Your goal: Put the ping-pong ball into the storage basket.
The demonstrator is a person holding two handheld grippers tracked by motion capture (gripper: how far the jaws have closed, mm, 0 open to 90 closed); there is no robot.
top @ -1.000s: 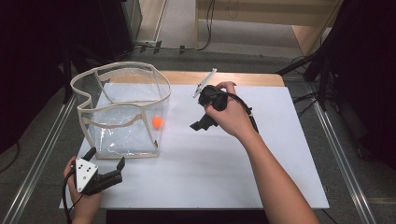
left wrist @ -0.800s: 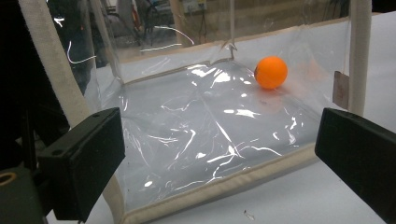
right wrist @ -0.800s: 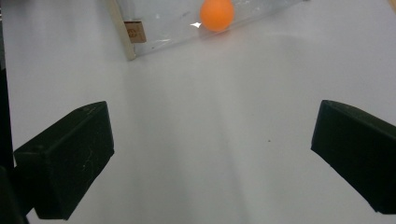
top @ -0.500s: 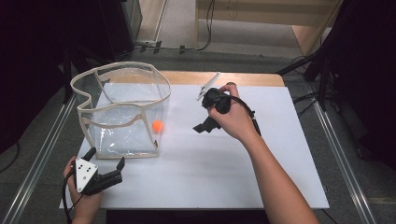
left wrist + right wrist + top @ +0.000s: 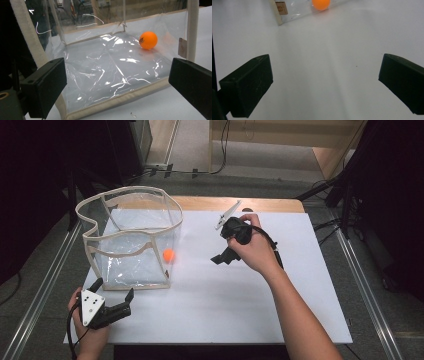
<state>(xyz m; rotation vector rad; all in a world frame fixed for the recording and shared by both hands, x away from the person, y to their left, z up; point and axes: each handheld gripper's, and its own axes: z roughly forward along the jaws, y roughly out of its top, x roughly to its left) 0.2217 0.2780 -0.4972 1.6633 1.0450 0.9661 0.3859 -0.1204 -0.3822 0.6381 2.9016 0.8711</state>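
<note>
- Orange ball (image 5: 169, 255) lies inside the clear bag (image 5: 130, 237) at its near right corner on the white tabletop (image 5: 250, 310), seen from the high view; the right gripper (image 5: 223, 257), at the ball's 3 o'clock, looks nearer than the left gripper (image 5: 111, 303) at 7 o'clock.
- Left gripper view: jaws wide and empty, ball at 1 o'clock behind the bag wall.
- Right gripper view: jaws wide, nothing held, ball at 12 o'clock.

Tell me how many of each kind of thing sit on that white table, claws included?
Orange ball: 1
Clear bag with cream trim: 1
Hand-held claws: 2, the left claw and the right claw
Total: 4
</note>
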